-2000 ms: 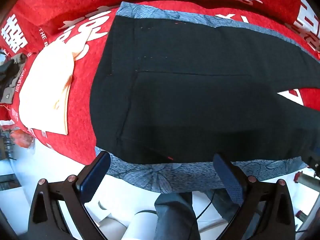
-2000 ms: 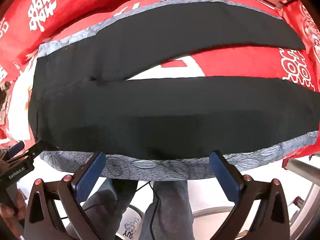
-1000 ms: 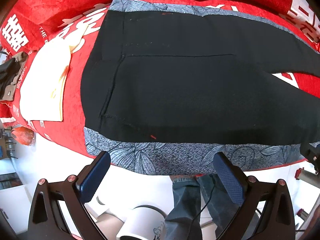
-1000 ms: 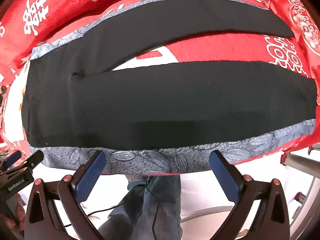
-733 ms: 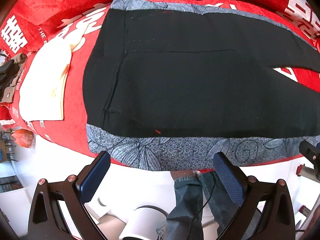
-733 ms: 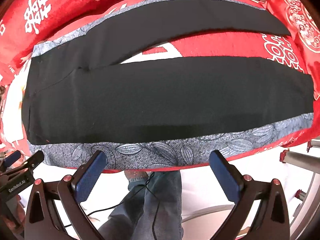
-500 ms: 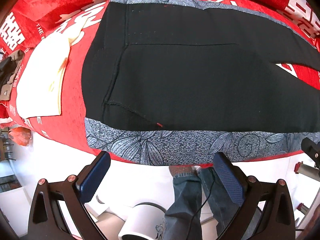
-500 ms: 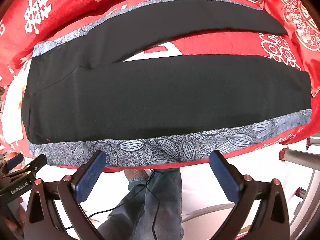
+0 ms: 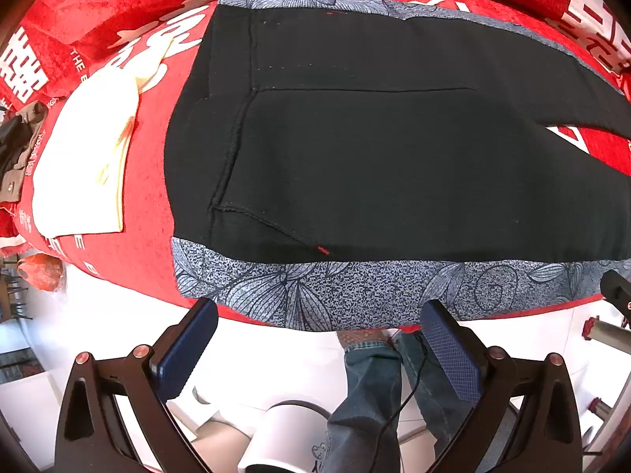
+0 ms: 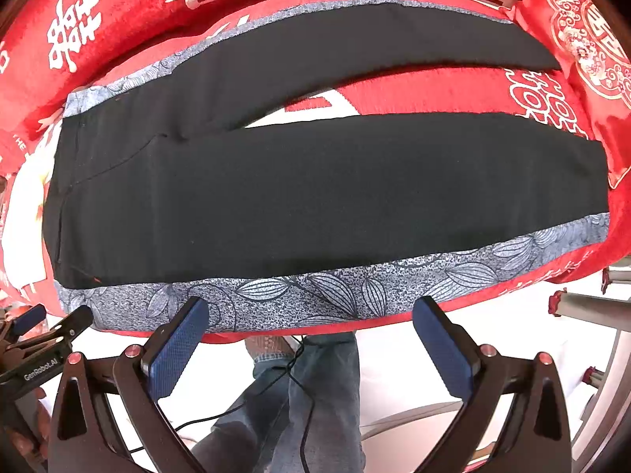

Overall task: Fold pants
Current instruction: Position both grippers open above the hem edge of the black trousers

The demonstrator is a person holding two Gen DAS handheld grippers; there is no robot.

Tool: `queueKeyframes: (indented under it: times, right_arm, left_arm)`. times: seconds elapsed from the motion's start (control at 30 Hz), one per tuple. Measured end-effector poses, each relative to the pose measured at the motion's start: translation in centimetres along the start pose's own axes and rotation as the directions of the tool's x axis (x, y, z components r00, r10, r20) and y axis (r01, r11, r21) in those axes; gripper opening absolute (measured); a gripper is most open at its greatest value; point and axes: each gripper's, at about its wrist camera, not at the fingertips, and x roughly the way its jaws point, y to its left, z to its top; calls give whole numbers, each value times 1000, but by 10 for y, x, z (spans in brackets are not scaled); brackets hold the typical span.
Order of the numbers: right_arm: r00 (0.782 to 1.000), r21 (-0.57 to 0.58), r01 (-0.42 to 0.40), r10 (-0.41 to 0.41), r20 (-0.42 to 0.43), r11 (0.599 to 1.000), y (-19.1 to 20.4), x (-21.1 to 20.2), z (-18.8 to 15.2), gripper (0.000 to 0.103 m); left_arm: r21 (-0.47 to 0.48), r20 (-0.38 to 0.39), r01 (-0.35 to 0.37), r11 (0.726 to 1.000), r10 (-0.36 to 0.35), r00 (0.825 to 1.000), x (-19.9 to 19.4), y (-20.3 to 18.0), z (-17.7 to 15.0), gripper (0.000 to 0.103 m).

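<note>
- Both views have drawn back and up a little since two seconds ago: more of the patterned side stripe along the near edge of the pants (image 9: pixel 394 165) now shows, where it was partly under the fingertips before.
- Left gripper (image 9: pixel 317 339) hangs just off the near edge of the bed, jaws spread wide, nothing between them; its blue pads (image 9: pixel 185 351) sit over the white floor, apart from the cloth.
- Right gripper (image 10: pixel 309 337) is likewise wide apart and empty, its fingertips level with the bed's near edge, not touching the fabric.
- Black pants lie flat on the red bedspread (image 10: pixel 130 8), waistband toward the left, the two legs running to the right with a red wedge of bedspread showing between them.
- A grey-blue leaf-patterned stripe (image 10: pixel 355 287) runs along the near outer seam, and a matching one along the far seam.
- From the left wrist view, the waistband and a pocket seam with a small red bar tack (image 9: pixel 322 250) are closest.
- A folded cream cloth (image 9: pixel 84 157) lies on the bedspread beside the waistband, apart from it.
- The person's jeans-clad legs (image 10: pixel 307 394) stand below, between the right gripper's fingers.
</note>
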Motion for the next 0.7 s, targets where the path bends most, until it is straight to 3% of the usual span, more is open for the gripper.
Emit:
queueKeyframes:
  times: [0.7]
  right_arm:
    - [1000,-19,2,-2,-4,1000,4,1,3,103]
  left_arm:
    - [-20,-11,1,1000,-1,1000,7,6,1,103]
